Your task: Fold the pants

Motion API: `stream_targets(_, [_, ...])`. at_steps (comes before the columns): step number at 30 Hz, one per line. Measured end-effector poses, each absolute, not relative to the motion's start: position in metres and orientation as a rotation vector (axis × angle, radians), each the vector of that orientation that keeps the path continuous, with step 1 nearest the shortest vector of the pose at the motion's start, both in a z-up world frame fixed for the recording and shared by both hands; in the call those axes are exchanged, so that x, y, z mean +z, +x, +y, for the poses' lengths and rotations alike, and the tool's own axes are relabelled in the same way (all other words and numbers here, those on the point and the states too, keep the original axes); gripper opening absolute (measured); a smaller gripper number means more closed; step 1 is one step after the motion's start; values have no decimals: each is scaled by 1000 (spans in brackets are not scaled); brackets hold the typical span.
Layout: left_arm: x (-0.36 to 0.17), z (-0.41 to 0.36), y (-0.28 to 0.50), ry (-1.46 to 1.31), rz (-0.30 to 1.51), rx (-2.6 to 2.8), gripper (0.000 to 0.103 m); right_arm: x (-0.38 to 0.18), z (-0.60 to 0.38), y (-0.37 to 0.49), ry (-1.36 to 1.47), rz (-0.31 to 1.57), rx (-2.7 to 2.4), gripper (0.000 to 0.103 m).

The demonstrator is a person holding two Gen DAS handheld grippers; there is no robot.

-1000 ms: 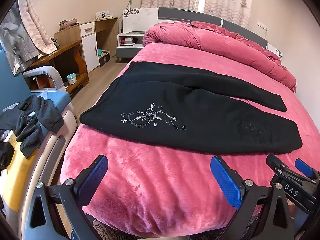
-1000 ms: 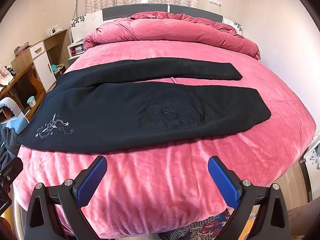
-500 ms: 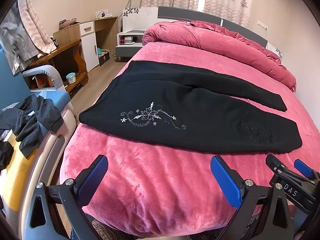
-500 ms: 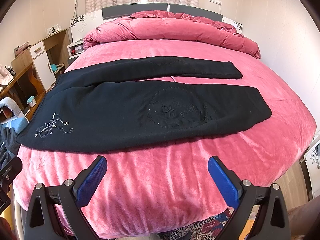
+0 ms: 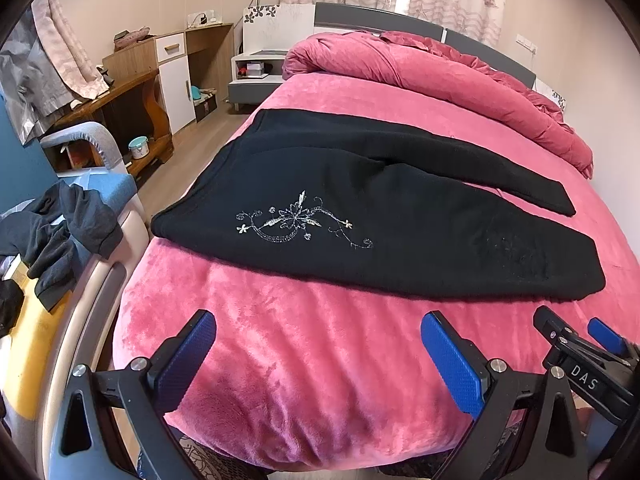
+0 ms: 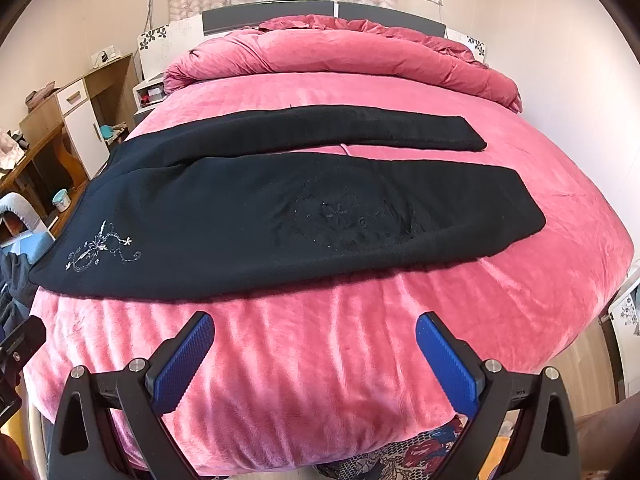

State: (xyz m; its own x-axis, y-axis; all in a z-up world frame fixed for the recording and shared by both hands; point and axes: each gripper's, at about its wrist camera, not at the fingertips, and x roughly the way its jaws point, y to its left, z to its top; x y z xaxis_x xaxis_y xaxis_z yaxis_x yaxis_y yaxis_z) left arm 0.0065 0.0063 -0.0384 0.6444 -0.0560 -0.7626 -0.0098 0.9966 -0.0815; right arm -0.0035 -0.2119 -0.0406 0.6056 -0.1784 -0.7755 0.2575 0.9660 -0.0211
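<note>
Black pants (image 5: 360, 216) lie flat across the pink bed (image 5: 320, 360), legs splayed apart, waistband toward the left edge (silver embroidery up). Laid open, presumably so one leg can fold over the other. Left gripper (image 5: 320, 354) and right gripper (image 6: 314, 354) hover short of the near hem, fingers wide, holding nothing.

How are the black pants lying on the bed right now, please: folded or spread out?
Spread out: the pants lie flat on the bed, both legs apart, no fold.
</note>
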Motion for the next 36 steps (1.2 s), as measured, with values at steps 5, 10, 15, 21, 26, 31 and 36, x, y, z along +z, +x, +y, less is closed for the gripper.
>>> stream_targets(5, [-46,13,12,-148,900,-54,103,-46,-218,-3,115,899,-252,102])
stream_targets(10, [-58,28,27,-199,953,-51,103,-53,-232,-3,148,911,-260,102])
stream_targets(15, [-69,55,50,-250,1016,-11,103,-56,-267,-5,244,905,-270,102])
stream_targets(21, [-75,93,69,-348,1007,68,94,-62,-330,-7,398,906,-325,97])
stream_targets(26, [-79,105,80,-380,1005,70,82,-69,-376,-6,472,906,-398,94])
stream_targets(31, [-83,113,90,-426,1015,64,76,-84,-408,2,580,922,-431,82])
stream_targets(36, [-90,116,104,-439,1028,67,70,-89,-421,12,622,927,-450,82])
